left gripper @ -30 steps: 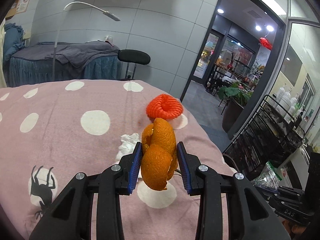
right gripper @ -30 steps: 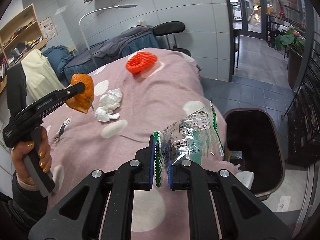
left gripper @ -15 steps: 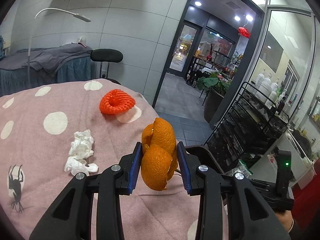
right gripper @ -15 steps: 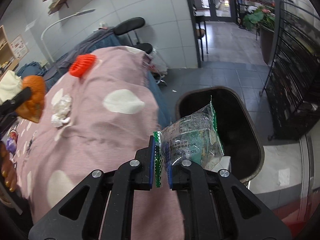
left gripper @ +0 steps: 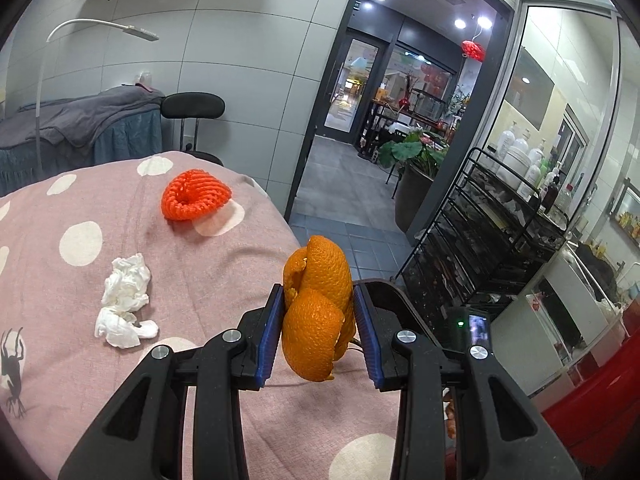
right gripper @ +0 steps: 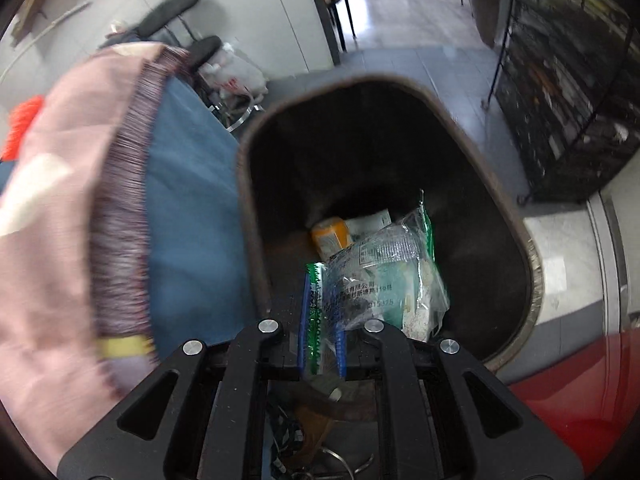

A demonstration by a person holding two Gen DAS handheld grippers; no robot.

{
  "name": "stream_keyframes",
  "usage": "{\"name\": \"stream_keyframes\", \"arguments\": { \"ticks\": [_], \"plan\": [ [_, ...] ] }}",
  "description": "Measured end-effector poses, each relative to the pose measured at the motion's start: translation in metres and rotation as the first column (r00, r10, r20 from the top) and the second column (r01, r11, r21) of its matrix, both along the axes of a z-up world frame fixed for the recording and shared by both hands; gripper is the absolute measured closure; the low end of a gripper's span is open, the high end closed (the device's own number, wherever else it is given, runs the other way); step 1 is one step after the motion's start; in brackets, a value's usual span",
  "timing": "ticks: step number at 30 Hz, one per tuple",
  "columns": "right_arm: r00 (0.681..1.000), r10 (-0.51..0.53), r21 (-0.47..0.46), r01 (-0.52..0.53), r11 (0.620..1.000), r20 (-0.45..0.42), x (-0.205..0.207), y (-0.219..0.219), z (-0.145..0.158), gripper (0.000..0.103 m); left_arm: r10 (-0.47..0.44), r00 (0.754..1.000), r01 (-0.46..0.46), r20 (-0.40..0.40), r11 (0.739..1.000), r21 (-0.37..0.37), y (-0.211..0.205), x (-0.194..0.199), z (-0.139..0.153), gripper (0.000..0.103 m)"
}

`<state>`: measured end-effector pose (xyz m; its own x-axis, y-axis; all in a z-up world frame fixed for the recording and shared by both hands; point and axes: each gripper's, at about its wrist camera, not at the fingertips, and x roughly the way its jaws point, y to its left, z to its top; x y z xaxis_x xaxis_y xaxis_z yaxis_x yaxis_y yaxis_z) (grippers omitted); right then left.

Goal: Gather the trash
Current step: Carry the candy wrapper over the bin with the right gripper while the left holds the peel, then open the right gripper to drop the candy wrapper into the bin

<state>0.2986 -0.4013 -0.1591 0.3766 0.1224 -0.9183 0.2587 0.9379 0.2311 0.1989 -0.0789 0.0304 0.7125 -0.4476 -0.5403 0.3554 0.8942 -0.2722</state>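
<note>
My left gripper (left gripper: pixel 318 295) is shut on a curled orange peel (left gripper: pixel 312 332), held above the right edge of the pink dotted blanket (left gripper: pixel 60 280). A crumpled white tissue (left gripper: pixel 124 300) and a red foam fruit net (left gripper: pixel 196 194) lie on the blanket, up and to the left. In the right wrist view, my right gripper (right gripper: pixel 323 316) is shut on the green edge of a clear plastic bag (right gripper: pixel 384 264). It hangs over the mouth of the dark trash bin (right gripper: pixel 248 160). An orange packet (right gripper: pixel 330 234) lies at the bin's bottom. The bin's rim (left gripper: pixel 386 290) shows behind the left gripper.
A black wire rack (left gripper: pixel 500 220) with bottles stands right of the bin. A red object (right gripper: pixel 580 380) sits beside the bin's near side. The blue bed skirt (right gripper: pixel 188 200) hangs left of the bin. A black stool (left gripper: pixel 192 106) stands behind the bed.
The right gripper has dropped from above the blanket to over the bin's mouth, still holding the bag. The left gripper has swung right toward the bed's edge with the peel.
</note>
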Motion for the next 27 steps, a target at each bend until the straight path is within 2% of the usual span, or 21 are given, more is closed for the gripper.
{"name": "stream_keyframes", "arguments": {
  "ticks": [1,2,3,4,5,17,21,27],
  "plan": [
    [1.000,-0.005,0.010,0.006,1.000,-0.012,0.002,-0.001,-0.004,0.083,-0.001,1.000,0.001,-0.003,1.000,0.001,-0.001,0.000,-0.001,0.068],
    [1.000,-0.011,0.015,0.012,1.000,-0.023,0.004,-0.003,-0.007,0.061,-0.003,1.000,0.003,-0.005,1.000,0.001,-0.002,0.000,-0.001,0.068],
    [0.999,-0.021,0.021,0.021,1.000,-0.027,0.004,-0.004,-0.009,0.048,-0.006,1.000,0.006,-0.006,1.000,0.003,-0.004,0.001,-0.002,0.068],
    [0.999,-0.037,0.028,0.037,0.999,-0.018,0.003,-0.007,-0.009,0.031,-0.007,1.000,0.007,-0.008,1.000,0.004,-0.004,0.001,-0.002,0.068],
    [0.999,-0.054,0.032,0.054,0.998,-0.001,0.001,-0.009,-0.008,0.028,-0.009,1.000,0.009,-0.010,1.000,0.003,-0.004,0.001,-0.002,0.068],
    [0.997,-0.078,0.054,0.077,0.996,0.022,-0.026,-0.018,0.005,0.024,-0.053,0.998,0.054,-0.028,0.999,0.009,-0.029,0.002,-0.006,0.068],
    [0.996,-0.088,0.061,0.086,0.994,0.027,-0.042,-0.017,0.011,0.024,-0.091,0.995,0.092,-0.040,0.996,0.015,-0.044,0.005,-0.009,0.068],
    [0.992,-0.096,0.070,0.091,0.993,0.081,-0.066,-0.020,0.034,0.024,-0.168,0.982,0.171,-0.088,0.985,0.032,-0.081,0.016,-0.016,0.068]
  ]
}}
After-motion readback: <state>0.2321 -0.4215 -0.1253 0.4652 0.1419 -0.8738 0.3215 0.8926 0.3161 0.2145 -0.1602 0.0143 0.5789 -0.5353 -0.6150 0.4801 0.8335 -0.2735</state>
